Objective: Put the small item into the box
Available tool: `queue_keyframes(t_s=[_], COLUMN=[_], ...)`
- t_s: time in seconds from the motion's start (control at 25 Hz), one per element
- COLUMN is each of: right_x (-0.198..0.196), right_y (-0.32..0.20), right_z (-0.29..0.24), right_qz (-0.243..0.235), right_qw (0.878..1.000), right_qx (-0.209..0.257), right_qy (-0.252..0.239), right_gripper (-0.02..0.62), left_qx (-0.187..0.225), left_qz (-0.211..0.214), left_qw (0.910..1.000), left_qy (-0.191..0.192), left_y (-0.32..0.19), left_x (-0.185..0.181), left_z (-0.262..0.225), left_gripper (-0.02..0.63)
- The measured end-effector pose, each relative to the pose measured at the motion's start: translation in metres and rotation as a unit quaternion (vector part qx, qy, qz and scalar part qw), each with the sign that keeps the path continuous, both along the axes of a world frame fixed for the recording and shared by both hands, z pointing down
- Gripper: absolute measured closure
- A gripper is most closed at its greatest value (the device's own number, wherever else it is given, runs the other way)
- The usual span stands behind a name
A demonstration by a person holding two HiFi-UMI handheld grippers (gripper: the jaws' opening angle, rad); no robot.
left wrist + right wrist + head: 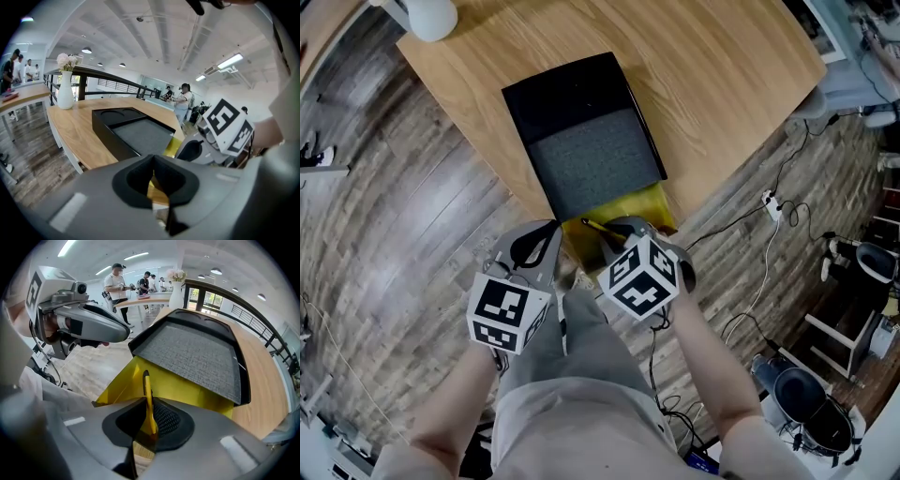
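Note:
A black box (572, 89) with a grey foam insert (595, 164) lies on the wooden table (722, 84), and a yellow flap (645, 204) sticks out at its near end over the table edge. My right gripper (614, 231) is shut on a thin yellow stick with a dark tip (596, 227), held just above that flap. In the right gripper view the stick (147, 394) stands up between the jaws of the right gripper (149, 420), pointing at the yellow flap (183, 385). My left gripper (551, 234) hangs close beside it on the left; the left gripper (157, 180) has its jaws together with nothing seen in them.
A white vase (431, 17) stands at the table's far corner. Cables and a power strip (772, 206) lie on the wood floor to the right, with equipment beyond. Several people stand at other tables in the background. The person's legs are directly below the grippers.

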State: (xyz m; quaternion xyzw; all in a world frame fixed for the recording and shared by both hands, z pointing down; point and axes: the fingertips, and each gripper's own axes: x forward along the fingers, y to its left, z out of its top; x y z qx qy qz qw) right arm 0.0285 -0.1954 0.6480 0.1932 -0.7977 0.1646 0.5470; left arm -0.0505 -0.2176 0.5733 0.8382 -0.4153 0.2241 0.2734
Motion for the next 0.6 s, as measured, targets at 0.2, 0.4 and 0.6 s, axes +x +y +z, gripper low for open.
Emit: queue_keyframes(t_s=[0.2, 0.4, 0.6], right_x=[0.000, 0.001, 0.001], right_y=[0.003, 0.005, 0.007], right_z=[0.006, 0.012, 0.017], right_qz=[-0.010, -0.022, -0.030], right_qw=[0.999, 0.998, 0.996], right_qx=[-0.015, -0.028, -0.022], right_qy=[0.026, 0.057, 0.083], right_gripper=[0.548, 0.548, 0.543], left_qx=[-0.003, -0.008, -0.013], left_qz=[0.001, 0.000, -0.003], left_qw=[1.0000, 0.9999, 0.9999], left_qy=[0.005, 0.006, 0.006], left_y=[0.004, 0.005, 0.003], left_x=[-0.002, -0.006, -0.016], left_z=[0.002, 0.005, 0.010], left_gripper=[0.603, 0.603, 0.603])
